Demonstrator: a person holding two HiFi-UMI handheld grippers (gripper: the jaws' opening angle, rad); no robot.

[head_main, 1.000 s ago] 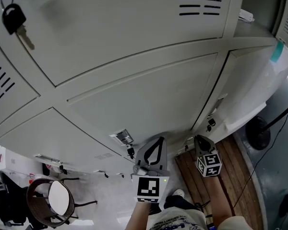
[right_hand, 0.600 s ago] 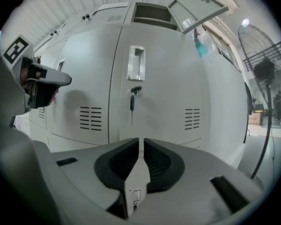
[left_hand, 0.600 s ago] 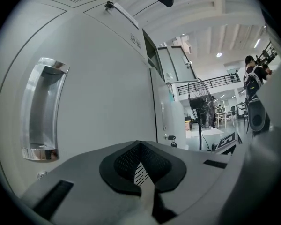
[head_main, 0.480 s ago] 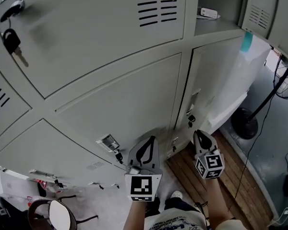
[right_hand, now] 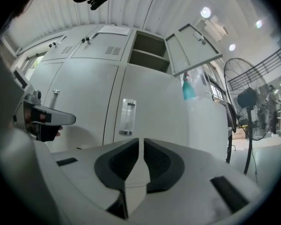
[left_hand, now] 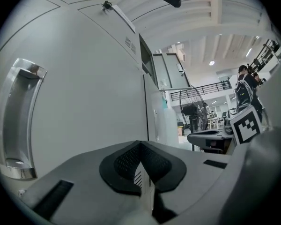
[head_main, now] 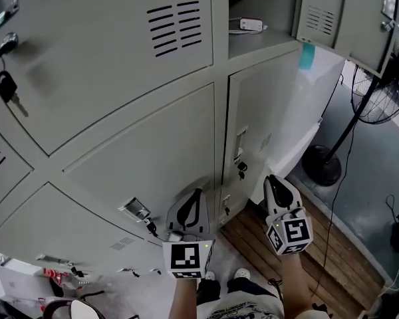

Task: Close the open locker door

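The open locker door (head_main: 339,18) hangs swung out at the top right of the head view, beside its open compartment (head_main: 259,5), where a small white item (head_main: 251,25) lies on the shelf. In the right gripper view the same door (right_hand: 192,48) juts out high above the jaws. My left gripper (head_main: 197,195) and right gripper (head_main: 272,180) are low in the head view, well below that door, both pointing at the closed lower lockers. Both are shut and hold nothing. The left gripper (left_hand: 141,149) faces a flat door with a recessed handle (left_hand: 18,121); the right gripper (right_hand: 141,146) faces another handle (right_hand: 127,117).
A standing fan (head_main: 376,92) is right of the lockers, its base (head_main: 321,166) on the floor. A teal item (head_main: 308,56) sits on the white panel below the open compartment. Keys (head_main: 6,85) hang from a lock at the left. A wooden pallet (head_main: 326,261) lies underfoot.
The head view has swung up and right, so the lockers slid left and the open door and fan came into sight. Both grippers stay low in the picture, still shut.
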